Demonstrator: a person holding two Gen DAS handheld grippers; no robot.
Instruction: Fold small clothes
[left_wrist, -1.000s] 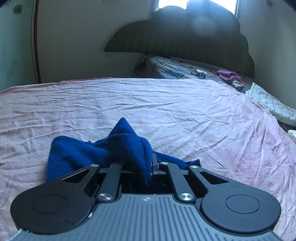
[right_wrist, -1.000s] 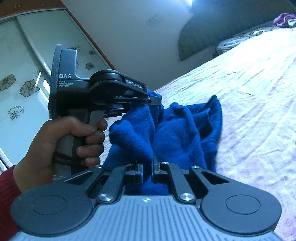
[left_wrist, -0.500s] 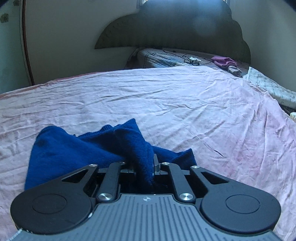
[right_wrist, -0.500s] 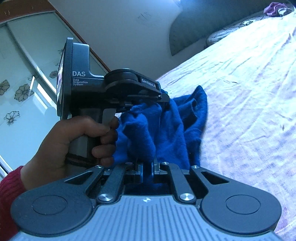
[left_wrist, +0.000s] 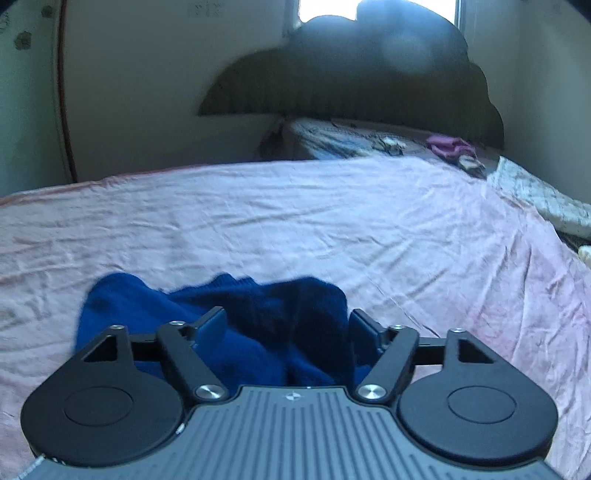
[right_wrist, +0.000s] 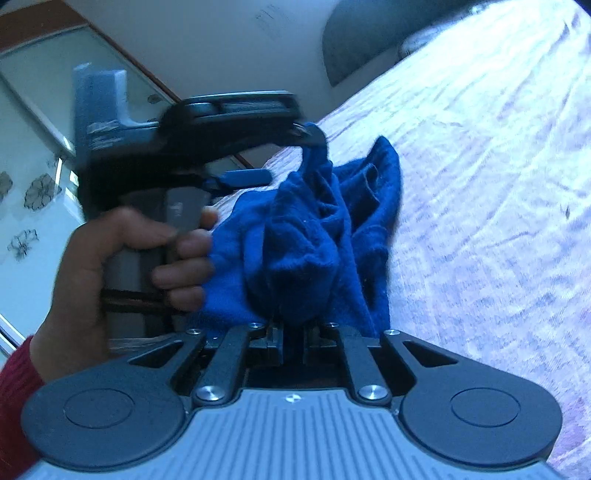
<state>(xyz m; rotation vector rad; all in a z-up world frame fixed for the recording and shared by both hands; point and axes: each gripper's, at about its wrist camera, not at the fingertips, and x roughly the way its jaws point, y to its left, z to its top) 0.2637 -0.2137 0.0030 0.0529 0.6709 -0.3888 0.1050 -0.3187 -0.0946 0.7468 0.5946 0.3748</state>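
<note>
Blue knitted cloth, a small garment (left_wrist: 236, 332), lies crumpled on the pink sheet (left_wrist: 332, 221) of the bed, close in front of both cameras. In the left wrist view the left gripper (left_wrist: 288, 325) has its jaws spread wide and opening; the bunched garment sits between them, but the pads do not press on it. The fold rests slack on the sheet below the fingers (left_wrist: 212, 325).

In the right wrist view the right gripper (right_wrist: 293, 339) is pinched together on a thick wad of the same garment (right_wrist: 295, 258), which rises from its jaws and spreads out over the sheet (right_wrist: 498, 221) behind. To the left in that view a hand (right_wrist: 110, 266) with a dark red sleeve (right_wrist: 14, 398) grips the grey handle of the left gripper (right_wrist: 291, 155), whose fingers stand apart above and beside the cloth; this part is blurred.

Farther off in the left wrist view stand a dark scalloped headboard (left_wrist: 351, 85), a patterned pillow (left_wrist: 351, 136) and a small purple cloth (left_wrist: 448, 146) near it.
</note>
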